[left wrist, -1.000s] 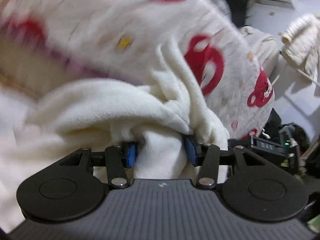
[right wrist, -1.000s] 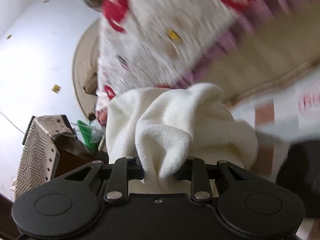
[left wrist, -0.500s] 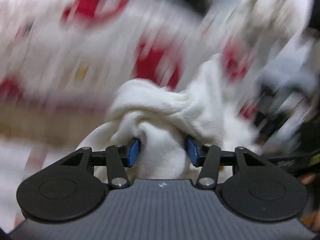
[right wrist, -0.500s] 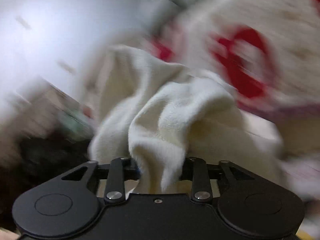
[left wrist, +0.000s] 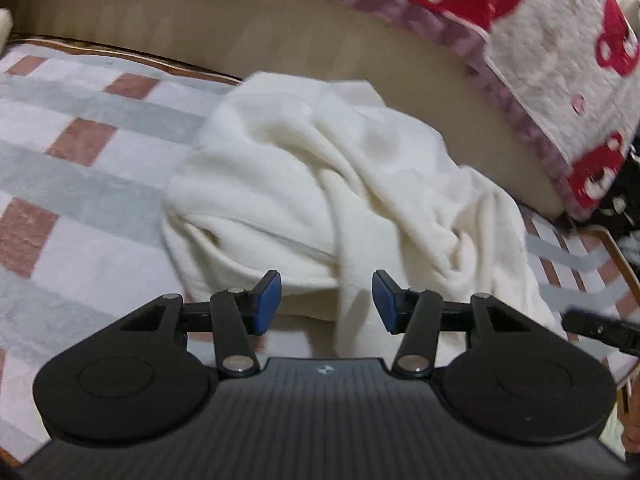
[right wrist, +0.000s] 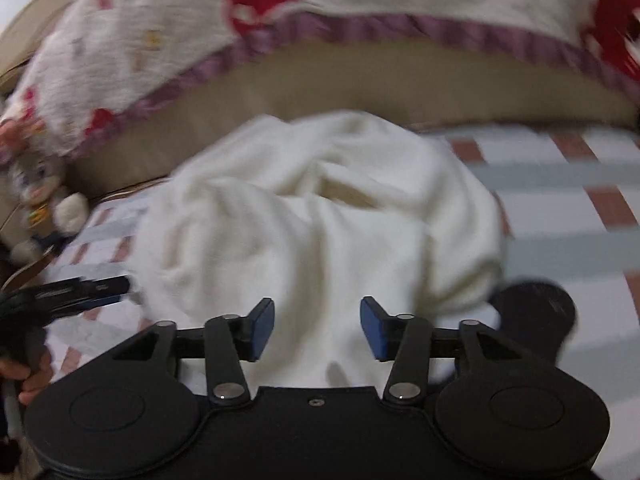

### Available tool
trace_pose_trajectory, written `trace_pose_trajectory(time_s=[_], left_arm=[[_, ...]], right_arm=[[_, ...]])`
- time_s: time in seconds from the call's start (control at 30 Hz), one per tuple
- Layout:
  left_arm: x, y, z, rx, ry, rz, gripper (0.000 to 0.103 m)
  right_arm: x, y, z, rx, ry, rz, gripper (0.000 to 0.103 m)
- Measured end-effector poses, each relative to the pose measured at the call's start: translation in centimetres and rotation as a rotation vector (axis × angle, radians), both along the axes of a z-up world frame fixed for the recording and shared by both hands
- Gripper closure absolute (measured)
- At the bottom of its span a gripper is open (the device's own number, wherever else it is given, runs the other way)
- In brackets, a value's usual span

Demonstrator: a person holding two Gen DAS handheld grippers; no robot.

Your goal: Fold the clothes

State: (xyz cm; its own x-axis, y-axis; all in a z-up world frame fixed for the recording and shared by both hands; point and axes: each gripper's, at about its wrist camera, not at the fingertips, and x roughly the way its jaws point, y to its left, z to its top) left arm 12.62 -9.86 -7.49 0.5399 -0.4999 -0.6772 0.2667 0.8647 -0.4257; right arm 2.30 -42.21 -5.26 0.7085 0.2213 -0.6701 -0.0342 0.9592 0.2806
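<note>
With my left gripper and right gripper both spread wide, empty, I judge the rumpled cream fleece garment on the checked blanket soft, light, best pinched at an edge.

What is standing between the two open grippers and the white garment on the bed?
Nothing visible. The white garment lies crumpled on the checked cover, directly ahead of the left gripper and the right gripper. Both have their jaws apart, with only cloth between them.
</note>
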Motion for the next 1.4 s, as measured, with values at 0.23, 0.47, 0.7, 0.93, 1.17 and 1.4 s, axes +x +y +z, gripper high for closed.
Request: trace_pose_trajectory(time_s=[0.23,0.47,0.7,0.93,1.17,1.4], left_arm=[[0.1,-0.8,-1.6,-0.077,0.077,-0.051,0.055],[-0.7,-1.2,-0.3,-0.044,-0.001,-0.072,0.054],[-3.1,-4.2,1.7,0.032,-0.173,-0.216,0.045],[-5.9,-8.2,1.7,0.147,-0.348,-0.332,0.028],[-5.7,-10.8,-0.5,0.357,-0.434,-0.311,0.009],[-1.8,-10.0,-0.3,0.414,-0.404,-0.315,0.095]], right_arm=[[3.1,4.9,-2.3,-0.156,0.0,0.072,0.021],[5.6,3.4,-3.8,-0.129,0.002,0.0,0.088],[0.7,0.6,1.2,0.047,-0.134,-0.071,0.088],[-3.5,-0.4,6.9,-0.02,-0.294,-0.116,0.088],[-6.0,0.8,13.7,-0.09,-0.461,-0.062,0.089],[-5.9,-1.8,14.7,-0.135,-0.443,-0.158,0.089]])
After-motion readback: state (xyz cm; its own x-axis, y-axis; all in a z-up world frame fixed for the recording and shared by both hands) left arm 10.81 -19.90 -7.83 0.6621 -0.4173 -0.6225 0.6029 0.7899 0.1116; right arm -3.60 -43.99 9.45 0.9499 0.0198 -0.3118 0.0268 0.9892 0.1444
